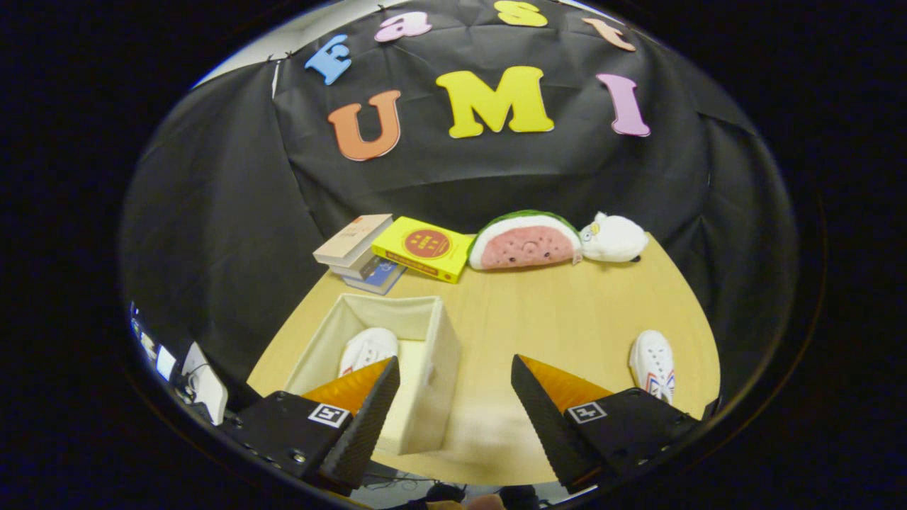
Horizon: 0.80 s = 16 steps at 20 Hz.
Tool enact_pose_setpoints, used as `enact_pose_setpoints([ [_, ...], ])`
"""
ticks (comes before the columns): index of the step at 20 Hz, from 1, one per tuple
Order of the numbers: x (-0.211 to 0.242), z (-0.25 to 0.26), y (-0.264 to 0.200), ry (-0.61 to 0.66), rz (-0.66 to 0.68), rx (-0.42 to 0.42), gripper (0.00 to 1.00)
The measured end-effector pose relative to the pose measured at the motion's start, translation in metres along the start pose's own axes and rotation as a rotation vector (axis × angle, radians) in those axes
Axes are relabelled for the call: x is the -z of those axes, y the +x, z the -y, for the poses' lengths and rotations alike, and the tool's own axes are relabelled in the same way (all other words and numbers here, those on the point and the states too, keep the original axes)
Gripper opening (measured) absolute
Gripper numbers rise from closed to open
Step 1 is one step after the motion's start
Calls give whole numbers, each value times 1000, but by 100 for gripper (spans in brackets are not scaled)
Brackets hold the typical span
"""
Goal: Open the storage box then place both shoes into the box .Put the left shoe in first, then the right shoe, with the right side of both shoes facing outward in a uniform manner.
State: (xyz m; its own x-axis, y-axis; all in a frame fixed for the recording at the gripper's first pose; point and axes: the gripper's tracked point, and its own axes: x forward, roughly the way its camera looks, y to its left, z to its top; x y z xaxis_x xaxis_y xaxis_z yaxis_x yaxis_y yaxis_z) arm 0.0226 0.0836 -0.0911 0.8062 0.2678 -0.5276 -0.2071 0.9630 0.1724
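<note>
Hovering above the tabletop [538, 312], the claw [453, 397] is spread wide w/ nothing between its fingers; bare wood shows in the gap.

Storage box [443, 354] is already open, sitting just ahead of and partly under the left finger. One white shoe [367, 348] lies inside it, against the near-left wall, partly hidden by that fingertip. Going by task order that's prob. the left shoe, so step 1 looks done.

Key relation: second shoe [653, 363] lies on the tabletop beyond and outboard of the right finger, well apart from the box, near the tabletop's right edge. So the target is off to the claw's right, not ahead. Its long axis runs roughly away from the claw, near end partly hidden behind the right finger's body; which end is toe, can't tell for sure.

Judgement: next move needs a swing right, then a pinch across the shoe's narrow width.

Far side, not in play: stacked books [354, 244], yellow book [424, 248], watermelon plush [526, 242], white plush [613, 238].
</note>
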Motion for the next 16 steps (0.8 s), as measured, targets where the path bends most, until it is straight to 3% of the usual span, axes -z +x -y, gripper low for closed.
enact_pose_setpoints([
  [9,36,181,-29,109,-28,123,95],
  [16,94,285,-6,95,-136,178,95],
])
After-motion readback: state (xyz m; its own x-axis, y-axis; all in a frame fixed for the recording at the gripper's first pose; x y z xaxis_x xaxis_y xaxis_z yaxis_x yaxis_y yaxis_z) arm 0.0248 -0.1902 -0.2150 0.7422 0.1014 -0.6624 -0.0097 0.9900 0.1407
